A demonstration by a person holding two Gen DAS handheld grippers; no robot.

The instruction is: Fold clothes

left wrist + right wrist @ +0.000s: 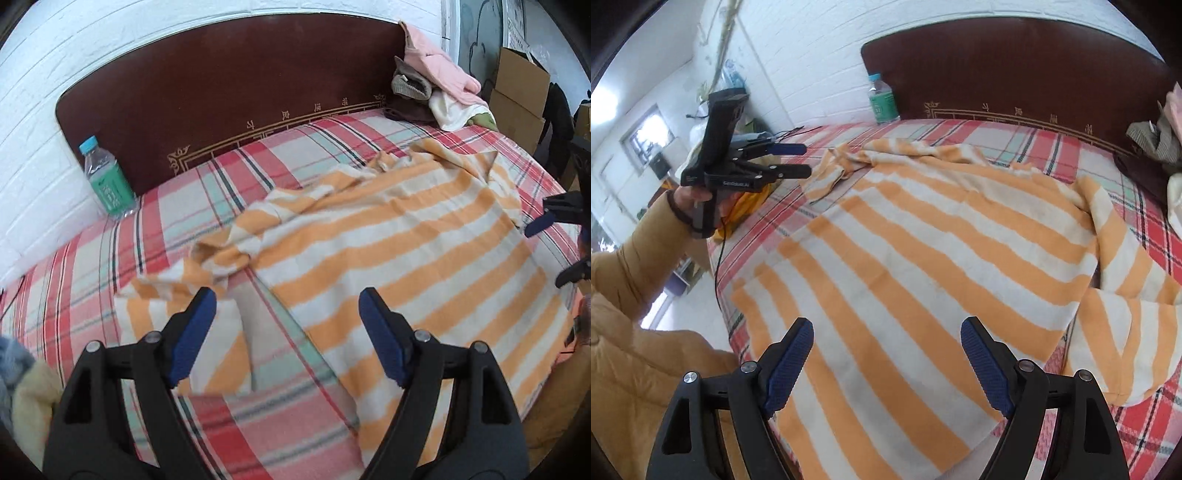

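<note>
The shirt [923, 258], orange and cream striped, lies spread over the middle of the bed [1015, 140], filling the centre of the right wrist view. Its body is mostly flat. One sleeve [177, 295] trails toward the lower left of the left wrist view, rumpled and partly doubled on itself; the other sleeve [1126, 321] hangs off to the lower right of the right wrist view. The collar end is bunched toward the headboard [1015, 62].

My left tool [287, 334] stands spread, nothing between its pads, hovering above the gap between the left sleeve and the body. My right tool [887, 363] is likewise spread and empty, above the near hem. Neither touches cloth.

Judgement: the step in hand is a fresh grasp for a sleeve fold. To do it well I would bring the left tool down on the sleeve's outer edge, pinch a single layer only, and lift just enough to clear the bed before carrying it across the body. The rumple should be tugged flat first, or the crease will set crooked. The right tool would best pin or take the hem to stop the body sliding.

Risk: catching the plaid sheet [258, 424] along with the sleeve. The bottle [107, 181] at the upper left stands well apart.
</note>
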